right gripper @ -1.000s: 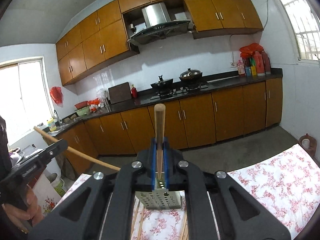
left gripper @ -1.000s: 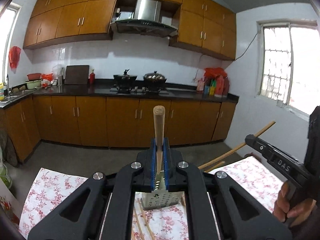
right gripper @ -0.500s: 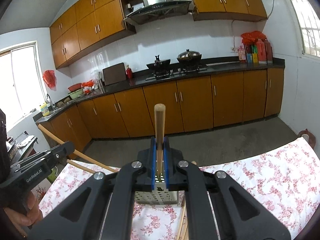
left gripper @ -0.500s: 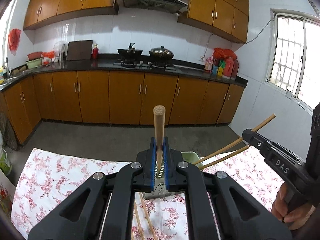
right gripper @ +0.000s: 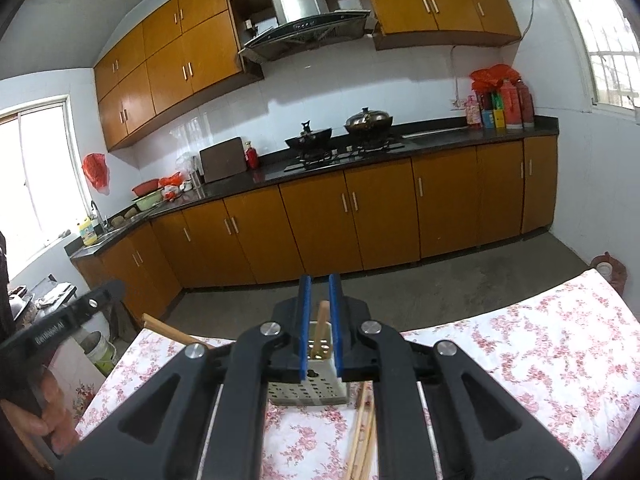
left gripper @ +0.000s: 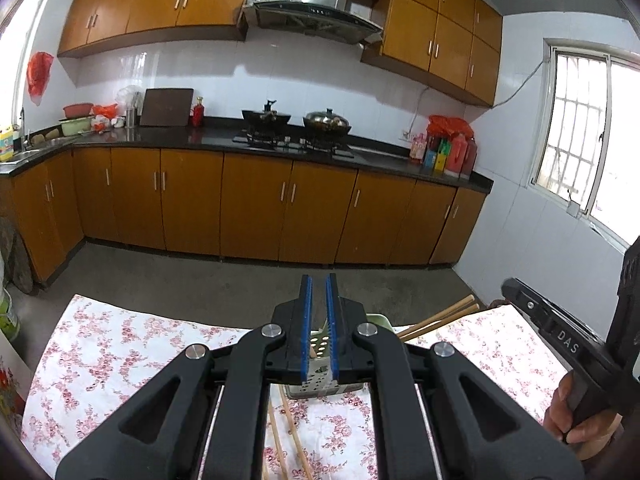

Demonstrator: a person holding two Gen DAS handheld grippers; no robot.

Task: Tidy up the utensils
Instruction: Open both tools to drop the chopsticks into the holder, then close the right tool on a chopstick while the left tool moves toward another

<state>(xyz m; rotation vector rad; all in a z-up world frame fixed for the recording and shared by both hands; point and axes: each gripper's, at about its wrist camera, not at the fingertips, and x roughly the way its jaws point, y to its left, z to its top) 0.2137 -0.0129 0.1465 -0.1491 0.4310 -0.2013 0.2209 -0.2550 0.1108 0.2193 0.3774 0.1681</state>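
Observation:
A perforated pale utensil holder (left gripper: 316, 382) (right gripper: 308, 390) stands on the floral tablecloth, just beyond both grippers. My left gripper (left gripper: 319, 284) is open a little and empty; a chopstick end shows low between its fingers, inside the holder. My right gripper (right gripper: 319, 284) is open a little, with a wooden chopstick (right gripper: 320, 330) standing loose in the holder behind the gap. Two chopstick ends (left gripper: 440, 318) stick out of the holder to the right in the left wrist view. Loose chopsticks lie on the cloth (left gripper: 286, 436) (right gripper: 362, 432).
The table with the floral cloth (left gripper: 120, 352) (right gripper: 520, 352) ends at a far edge, with concrete floor beyond. Kitchen cabinets and a stove counter (left gripper: 280, 144) line the far wall. Each view shows the other hand-held gripper at its side (left gripper: 560, 340) (right gripper: 60, 324).
Both grippers have opened and let go of their chopsticks, which dropped into the holder. Both views have tilted down toward the table over the last second.

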